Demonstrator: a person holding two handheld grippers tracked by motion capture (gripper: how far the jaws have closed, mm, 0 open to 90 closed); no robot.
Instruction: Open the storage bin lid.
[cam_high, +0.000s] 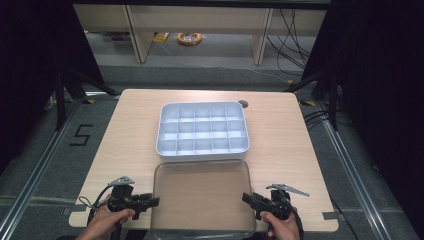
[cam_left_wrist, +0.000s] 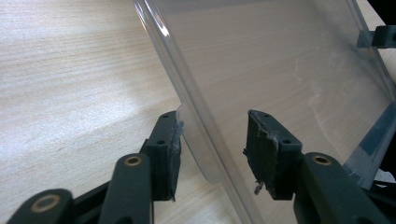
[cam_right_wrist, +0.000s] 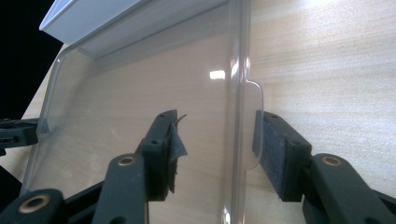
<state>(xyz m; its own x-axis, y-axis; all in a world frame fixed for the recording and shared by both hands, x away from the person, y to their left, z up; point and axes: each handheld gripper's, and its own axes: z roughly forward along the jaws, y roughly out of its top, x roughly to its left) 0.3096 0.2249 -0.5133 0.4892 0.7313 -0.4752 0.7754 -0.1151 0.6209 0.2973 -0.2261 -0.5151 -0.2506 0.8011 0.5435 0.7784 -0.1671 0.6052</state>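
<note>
A clear plastic lid (cam_high: 202, 195) lies flat on the wooden table near its front edge. Just behind it stands a white compartment tray (cam_high: 202, 153) with nothing in its cells. My left gripper (cam_high: 156, 201) straddles the lid's left rim. In the left gripper view the lid (cam_left_wrist: 280, 60) edge stands between the jaws of my left gripper (cam_left_wrist: 212, 144), with a gap to the right pad. My right gripper (cam_high: 246, 197) straddles the right rim. In the right gripper view the lid (cam_right_wrist: 140, 84) tab rests by the right pad of my right gripper (cam_right_wrist: 215, 140), and the left pad stands clear.
The tray wall (cam_right_wrist: 93, 18) rises just past the lid. Bare tabletop (cam_high: 130, 135) lies on both sides of the tray. A cable hole (cam_high: 243, 104) sits behind the tray's right corner. Beyond the table are desk legs, floor cables and a yellow coil (cam_high: 189, 38).
</note>
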